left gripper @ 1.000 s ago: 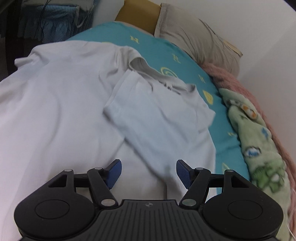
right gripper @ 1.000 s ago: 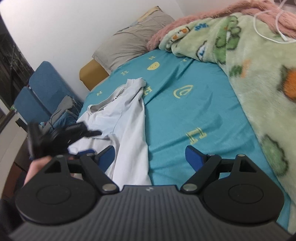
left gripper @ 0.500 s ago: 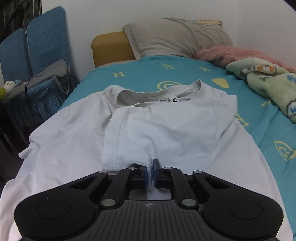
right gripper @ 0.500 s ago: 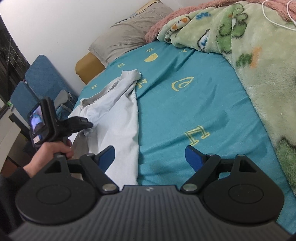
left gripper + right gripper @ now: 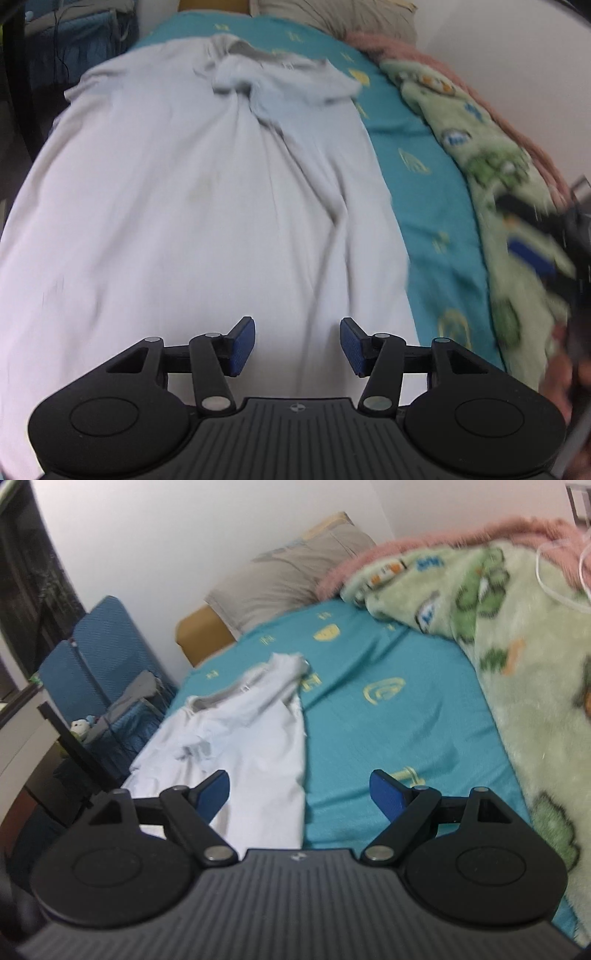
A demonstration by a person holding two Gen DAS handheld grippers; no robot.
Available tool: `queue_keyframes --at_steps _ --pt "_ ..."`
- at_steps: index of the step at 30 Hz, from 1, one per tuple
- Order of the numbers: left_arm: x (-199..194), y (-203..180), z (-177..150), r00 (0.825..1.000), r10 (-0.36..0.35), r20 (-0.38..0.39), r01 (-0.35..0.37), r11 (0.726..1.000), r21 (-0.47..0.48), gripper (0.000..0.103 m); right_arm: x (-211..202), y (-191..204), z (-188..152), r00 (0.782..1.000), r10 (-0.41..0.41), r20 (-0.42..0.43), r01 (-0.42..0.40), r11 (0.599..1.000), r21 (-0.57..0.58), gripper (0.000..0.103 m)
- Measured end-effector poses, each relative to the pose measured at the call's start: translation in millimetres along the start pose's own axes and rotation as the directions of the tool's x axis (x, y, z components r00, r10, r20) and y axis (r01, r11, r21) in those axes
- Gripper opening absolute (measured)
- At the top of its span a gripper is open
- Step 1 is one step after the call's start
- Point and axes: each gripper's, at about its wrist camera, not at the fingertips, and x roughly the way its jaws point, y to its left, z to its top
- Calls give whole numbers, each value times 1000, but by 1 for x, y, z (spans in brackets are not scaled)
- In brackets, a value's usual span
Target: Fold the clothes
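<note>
White cotton T-shirt (image 5: 207,206) lies spread on the teal sheet (image 5: 436,206), collar toward the pillow (image 5: 288,576), one sleeve bunched near the neckline. Left gripper (image 5: 297,347) hangs above the lower body, jaws opening, nothing between them. Right gripper (image 5: 300,794) stands wide apart, empty. Risk: the bunched sleeve and long creases could get folded in unless smoothed first.

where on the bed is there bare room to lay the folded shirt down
The widest bare patch is the teal sheet between the white shirt and the green blanket. A smaller strip lies between the collar and the pillow. The shirt's own side runs to the bed's edge; the blanket heaps the far side.
</note>
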Motion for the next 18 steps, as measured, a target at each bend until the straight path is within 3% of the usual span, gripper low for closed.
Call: queue_keyframes --at_steps 5,8,13,15,17,18 --pt "-22 -19 -48 1000 13 -3 -13 993 114 52 -28 5 -1 1000 5 21 -5 1000 1 84" --pt "-25 -31 -61 999 49 0 -48 981 189 44 -40 7 -6 1000 -4 22 4 1000 -16 84" --pt "-14 -27 -67 994 102 -36 -92 973 211 34 -44 11 -12 1000 -1 -4 0 1000 -29 84" --pt "-9 -25 -69 991 124 -50 -110 968 226 20 -43 13 -14 1000 -6 -8 5 999 -39 84" --pt "-13 -24 -69 994 102 -41 -90 969 229 6 -43 14 -15 1000 -6 -14 5 999 -43 84" --pt "-19 -23 -67 996 83 -27 -75 974 212 4 -43 14 -16 1000 -5 -18 4 999 -42 84"
